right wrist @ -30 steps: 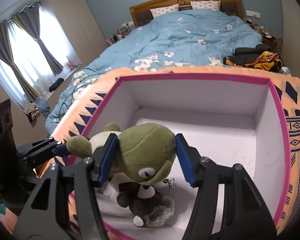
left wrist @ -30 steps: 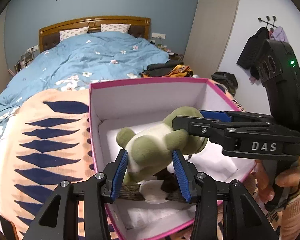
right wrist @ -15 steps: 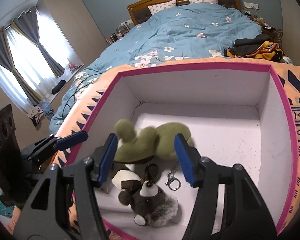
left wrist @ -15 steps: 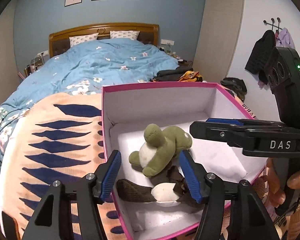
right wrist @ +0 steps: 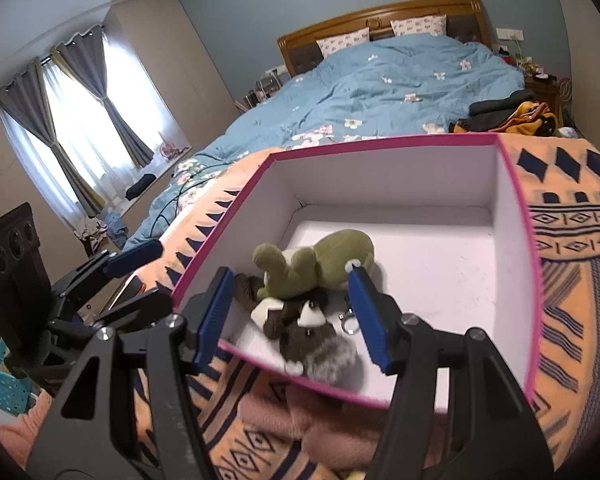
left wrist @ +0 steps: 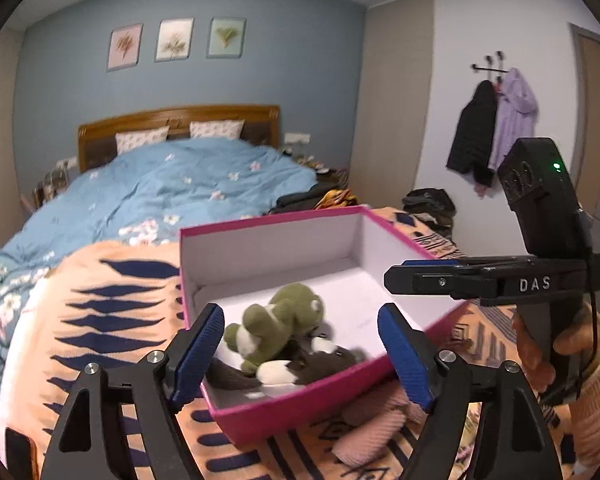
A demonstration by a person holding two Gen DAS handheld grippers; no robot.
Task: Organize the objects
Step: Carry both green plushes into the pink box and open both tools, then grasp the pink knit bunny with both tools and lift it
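Box: the pink box (left wrist: pixel 296 404) sits on the orange patterned blanket (left wrist: pixel 100 312) at the foot of the bed (left wrist: pixel 172 184), near corner towards the person.
Toys: a green frog toy (left wrist: pixel 278 322) lies on its side inside the box, on top of a dark brown furry toy (right wrist: pixel 312 338), both bunched into the near corner; a small metal clip (right wrist: pixel 348 316) lies on the box floor just beside them.
Left claw: the left gripper (left wrist: pixel 300 350) has just been opening; its blue pads stand wide, nothing pressed between them, and it hangs clear of the box's near edge.
Right claw: the right gripper (right wrist: pixel 290 314) is about half open and empty too; the frog only shows through the gap.
Risk, box: both claws hover close to the near rim. A careless swing could catch it and tip or drag the light box across the soft blanket.
Risk, toys: the frog is perched on the other toy, so it looks likely to roll if the box is jolted.
Risk, clip: the clip seems easy to snag on a passing pad.
Risk, claws: the two grippers are near each other and could collide.
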